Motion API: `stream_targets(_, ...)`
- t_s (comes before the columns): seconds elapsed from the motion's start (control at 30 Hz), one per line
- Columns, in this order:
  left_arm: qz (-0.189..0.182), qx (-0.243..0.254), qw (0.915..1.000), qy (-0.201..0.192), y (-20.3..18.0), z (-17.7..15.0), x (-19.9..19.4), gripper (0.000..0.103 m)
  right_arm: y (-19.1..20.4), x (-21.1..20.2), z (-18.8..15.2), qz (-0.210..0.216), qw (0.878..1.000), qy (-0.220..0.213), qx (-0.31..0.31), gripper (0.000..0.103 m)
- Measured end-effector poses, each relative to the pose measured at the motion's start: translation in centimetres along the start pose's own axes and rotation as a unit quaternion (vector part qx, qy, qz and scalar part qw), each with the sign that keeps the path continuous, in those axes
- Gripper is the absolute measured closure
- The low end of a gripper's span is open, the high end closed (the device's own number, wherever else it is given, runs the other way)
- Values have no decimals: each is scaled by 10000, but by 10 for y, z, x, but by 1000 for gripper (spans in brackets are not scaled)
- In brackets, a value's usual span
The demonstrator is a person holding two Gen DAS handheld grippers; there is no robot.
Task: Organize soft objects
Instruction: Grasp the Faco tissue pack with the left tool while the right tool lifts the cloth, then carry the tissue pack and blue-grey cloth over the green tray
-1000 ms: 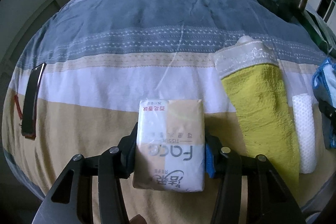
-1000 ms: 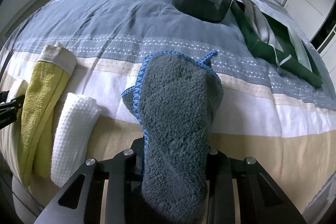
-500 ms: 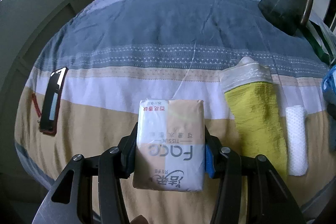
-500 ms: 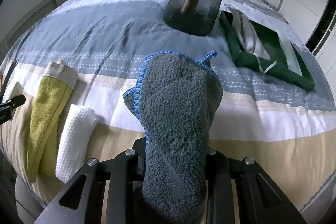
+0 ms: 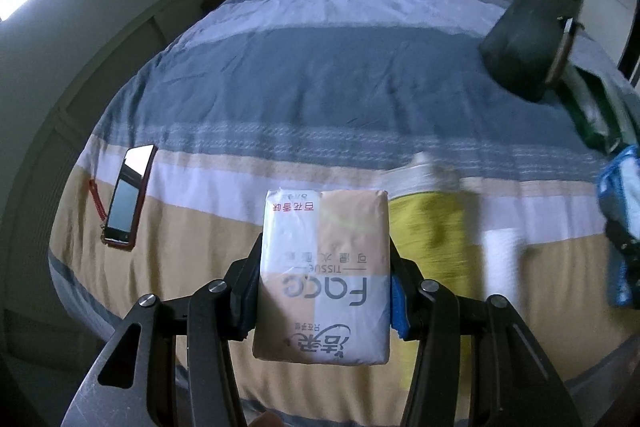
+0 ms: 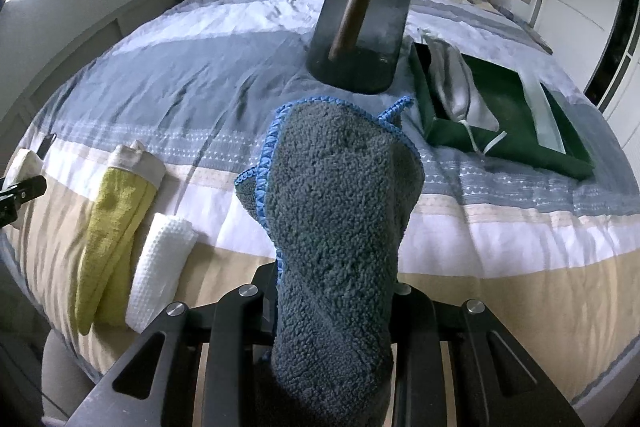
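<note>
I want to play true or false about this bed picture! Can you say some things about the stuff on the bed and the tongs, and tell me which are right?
1. The left tongs hold a tissue pack. True.
2. The right tongs hold a yellow towel. False: they grip a grey fluffy towel; the yellow towel lies on the bed.
3. A phone lies on the bed. True.
4. The white rolled cloth lies on the pillow. False: it lies beside the yellow towel.

Black tongs (image 5: 324, 279), silver screws, blue pad.
</note>
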State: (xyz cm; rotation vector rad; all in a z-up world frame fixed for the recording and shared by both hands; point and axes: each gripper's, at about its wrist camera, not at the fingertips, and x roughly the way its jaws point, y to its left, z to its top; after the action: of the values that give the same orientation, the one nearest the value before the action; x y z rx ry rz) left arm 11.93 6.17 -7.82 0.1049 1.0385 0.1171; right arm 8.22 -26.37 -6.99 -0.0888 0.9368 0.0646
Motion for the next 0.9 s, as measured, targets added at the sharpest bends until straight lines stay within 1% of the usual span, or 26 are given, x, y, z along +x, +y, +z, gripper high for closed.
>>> stream_targets(0.17,-276,16,9996,-46,-40,8,-21,58,-20,-14,-1,-3,9999,-69,154,76)
stream_targets(0.27,-417,30,9991,-72,-69,10,-32,58,-39,-23,-5,-50,9996,-82,282,76)
stream_targets(0.47,-709,347,9967,-201,-135,21,-46,58,-85,-39,-11,-264,9979,-106,579,76)
stream_targets(0.6,-953,435,9942,-221,-175,32,-52,58,-116,-52,-12,-452,9961,-164,744,76)
stream_targets(0.73,-1181,534,9911,-288,-214,48,-60,58,-148,-66,-2,-671,9937,-293,852,76)
stream_targets(0.83,-1336,573,9888,-345,-240,61,-65,58,-163,-76,6,-819,9918,-397,892,76)
stream_targets(0.9,-1364,612,9879,-416,-257,70,-66,58,-176,-81,15,-935,9903,-476,912,76)
